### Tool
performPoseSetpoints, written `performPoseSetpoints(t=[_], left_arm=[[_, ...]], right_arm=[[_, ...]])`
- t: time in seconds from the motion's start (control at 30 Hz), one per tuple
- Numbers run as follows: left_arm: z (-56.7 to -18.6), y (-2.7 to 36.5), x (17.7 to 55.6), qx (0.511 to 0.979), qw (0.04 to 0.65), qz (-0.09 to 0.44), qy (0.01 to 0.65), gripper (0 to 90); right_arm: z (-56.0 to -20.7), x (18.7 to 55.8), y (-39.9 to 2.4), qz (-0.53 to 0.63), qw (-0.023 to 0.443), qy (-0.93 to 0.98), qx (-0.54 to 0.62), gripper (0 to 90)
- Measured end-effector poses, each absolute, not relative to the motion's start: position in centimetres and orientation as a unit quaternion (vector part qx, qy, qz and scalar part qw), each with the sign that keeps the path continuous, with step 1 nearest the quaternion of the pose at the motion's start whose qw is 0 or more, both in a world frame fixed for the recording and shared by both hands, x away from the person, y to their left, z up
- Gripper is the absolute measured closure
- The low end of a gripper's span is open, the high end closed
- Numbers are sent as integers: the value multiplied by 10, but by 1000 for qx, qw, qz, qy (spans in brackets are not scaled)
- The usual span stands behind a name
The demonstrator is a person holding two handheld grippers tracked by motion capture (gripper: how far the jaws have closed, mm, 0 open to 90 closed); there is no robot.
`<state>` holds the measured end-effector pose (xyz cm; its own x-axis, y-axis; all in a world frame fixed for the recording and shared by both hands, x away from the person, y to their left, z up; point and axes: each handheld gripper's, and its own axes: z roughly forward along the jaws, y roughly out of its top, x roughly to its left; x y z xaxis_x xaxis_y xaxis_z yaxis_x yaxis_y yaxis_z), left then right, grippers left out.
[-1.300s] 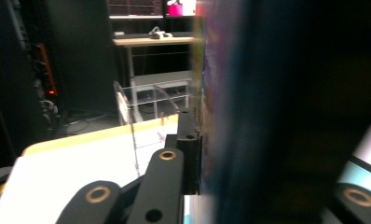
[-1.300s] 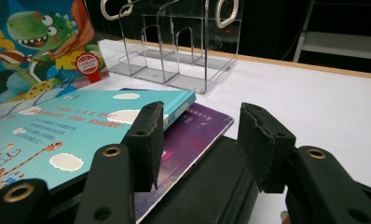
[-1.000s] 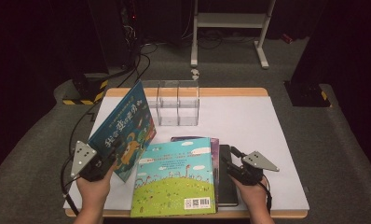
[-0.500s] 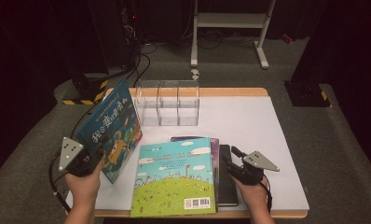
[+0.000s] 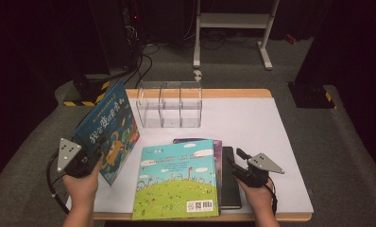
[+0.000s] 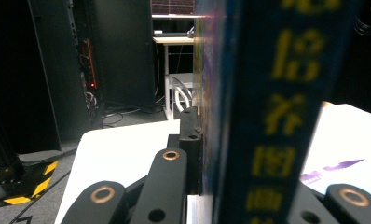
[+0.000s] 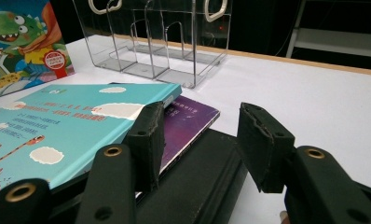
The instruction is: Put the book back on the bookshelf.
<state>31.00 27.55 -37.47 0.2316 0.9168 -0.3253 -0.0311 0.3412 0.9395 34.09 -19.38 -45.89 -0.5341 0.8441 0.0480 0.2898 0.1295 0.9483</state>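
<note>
Left gripper [image 5: 89, 158] clamped tight on lower edge of large blue hardcover picture book with dinosaur cover [image 5: 108, 135], book stood up on edge, tilted, at table's left margin. In left gripper view, spine of that book [image 6: 267, 116] rising straight up between the black jaws, pads pressed on both faces. Long axis of book running away from the gripper, up and forward toward clear acrylic three-slot book stand [image 5: 169, 105]. Stand ahead and to the right of the held book, apart from it, slots empty, dividers upright.

Just right of left gripper: teal hardcover picture book with green hill and clouds [image 5: 179, 179], flat on white tabletop [image 5: 252, 127], topping a stack. Purple book [image 7: 190, 119] peeking out underneath, black notebook [image 5: 231, 179] at the stack's right side.

Right gripper [image 5: 243, 170] resting at right edge of stack, jaws about half open, nothing gripped. In right gripper view, left pad [image 7: 148, 137] beside teal book's corner over the purple cover, right pad off to the side above black notebook; contact with the stack unclear.

Judged step: carrying blue book to the stand for slotting upright. Key relation: stand lies forward-right of left gripper, and the book, clamped at its near bottom edge, points that way already; likely needs swinging to line up with a slot's dividers. Left hand clearly nearer in role, already loaded; right hand idle by stack, well placed for next book. Risk: tall book pivoting in a low grip.
</note>
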Motion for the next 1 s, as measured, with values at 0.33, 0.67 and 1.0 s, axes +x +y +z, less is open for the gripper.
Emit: performPoseSetpoints(t=[0.33,0.67,1.0], left_arm=[[-375,286,310,451,656,341,500,801],[-377,286,310,454,664,341,487,783],[-368,287,314,456,656,340,496,768]], right_arm=[[-460,341,-192,521,264,705,401,511],[-460,341,-193,520,262,705,404,508],[-462,341,-193,518,257,709,404,505]])
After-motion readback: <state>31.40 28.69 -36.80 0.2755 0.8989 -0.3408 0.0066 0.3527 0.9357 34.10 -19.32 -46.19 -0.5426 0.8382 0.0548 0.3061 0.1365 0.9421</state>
